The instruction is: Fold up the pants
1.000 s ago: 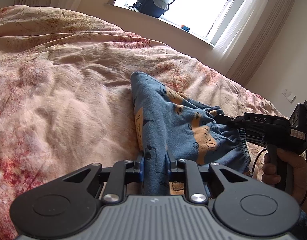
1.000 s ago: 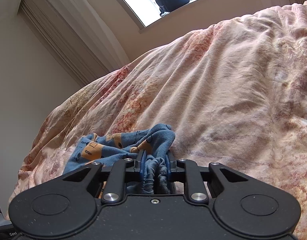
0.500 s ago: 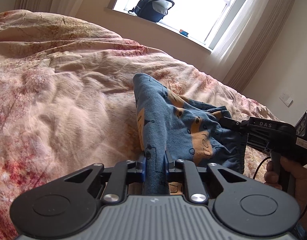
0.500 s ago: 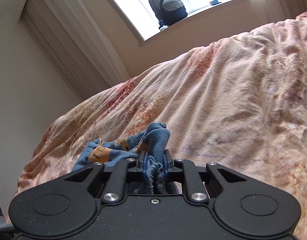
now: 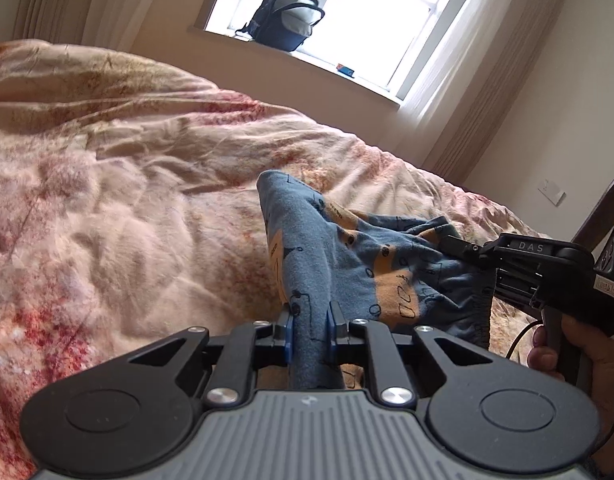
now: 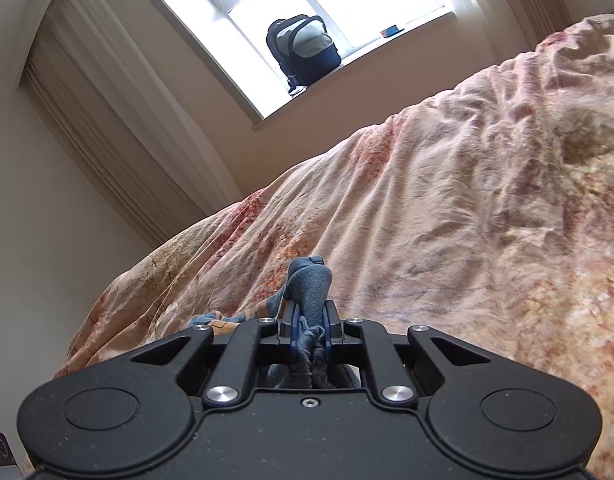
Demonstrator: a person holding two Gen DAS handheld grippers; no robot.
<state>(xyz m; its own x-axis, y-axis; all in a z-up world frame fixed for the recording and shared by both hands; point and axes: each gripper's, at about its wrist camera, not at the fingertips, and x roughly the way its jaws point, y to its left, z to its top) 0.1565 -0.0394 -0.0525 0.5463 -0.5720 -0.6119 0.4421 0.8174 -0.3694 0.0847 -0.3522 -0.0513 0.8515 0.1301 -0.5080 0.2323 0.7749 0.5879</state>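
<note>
Both my claws are pinching the same blue pants [image 5: 347, 252], the ones with orange patches and small black drawings. My left gripper [image 5: 310, 332] has its blue pads [image 5: 289, 334] pressed on a thick fold of the cloth, which rises from the jaws like a ridge. My right gripper [image 6: 310, 330] bites a bunched, gathered edge of the pants [image 6: 309, 284], and its jaws are closing more on it at this moment. In the left view the right gripper [image 5: 453, 243] comes in from the right side, with a hand [image 5: 567, 356] around its handle. The pants hang between the two claws, above a crumpled pink and cream floral bedspread [image 5: 127, 200] that covers the bed. Behind the bed is a window [image 5: 371, 20], and on its sill stands a dark backpack [image 5: 287, 20], with pale curtains [image 6: 107, 120] at the side.
</note>
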